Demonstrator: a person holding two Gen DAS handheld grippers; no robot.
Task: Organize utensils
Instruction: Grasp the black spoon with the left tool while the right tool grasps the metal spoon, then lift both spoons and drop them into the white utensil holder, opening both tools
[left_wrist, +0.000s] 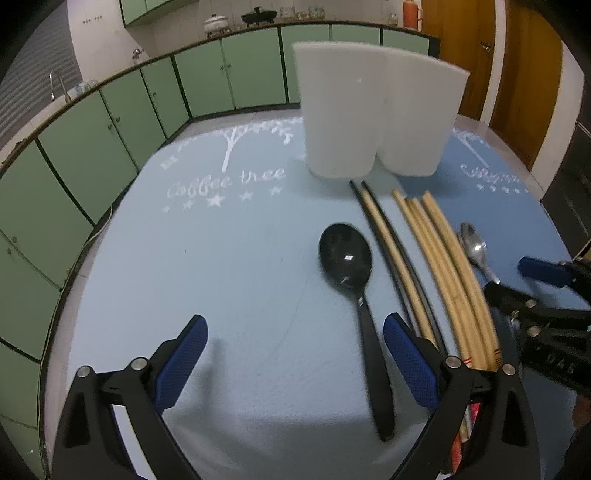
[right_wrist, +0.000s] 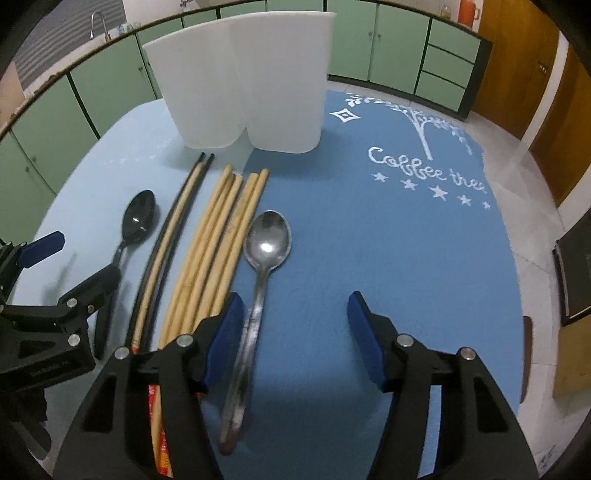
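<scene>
**Nothing put away yet**

So far, no work done, by the look of things. All the utensils lying flat on the surface, in front of the white holder. From left to right in the right wrist view: black spoon, black chopsticks with a pale stick between them, wooden chopsticks, metal spoon. Hard to tell what is inside the holder, since no view looks down into the top. Left to do, most likely: lift each piece and drop it into one of the holder's two cups.

Left gripper low over the surface, jaws spread wide, holding nothing. Black spoon's handle between the blue pads, nearer the right one. Right gripper also with jaws spread wide and bare. Metal spoon's handle just beside its left pad.

Seen only from the left wrist: the whole black spoon, big and clear, handle and all. The metal spoon there small and half hidden behind the right gripper.

Seen only from the right wrist: the whole metal spoon, down to its worn handle end, and the tips of every chopstick close to the holder.
</scene>
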